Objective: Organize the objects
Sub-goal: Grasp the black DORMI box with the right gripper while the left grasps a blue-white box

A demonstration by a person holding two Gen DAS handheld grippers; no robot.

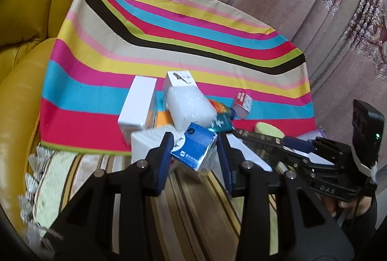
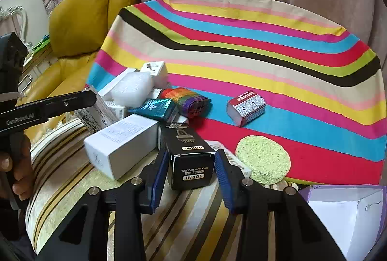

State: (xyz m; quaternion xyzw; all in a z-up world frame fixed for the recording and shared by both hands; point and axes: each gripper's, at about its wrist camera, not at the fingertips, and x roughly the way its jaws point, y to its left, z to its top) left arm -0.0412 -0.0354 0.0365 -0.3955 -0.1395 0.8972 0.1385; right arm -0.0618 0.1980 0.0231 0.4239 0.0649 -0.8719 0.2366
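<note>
A glossy blue carton (image 1: 193,151) is pinched in the left gripper (image 1: 195,152) and a black DORMI box (image 2: 187,157) clamped in the right gripper (image 2: 191,164), both over the striped cloth's (image 2: 266,43) near edge, far box ends hidden in clutter.

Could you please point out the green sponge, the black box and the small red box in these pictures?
green sponge (image 2: 263,159): right wrist view, middle of its top face.
black box (image 2: 188,161): right wrist view, near end face.
small red box (image 2: 246,107): right wrist view, patterned side.
</note>
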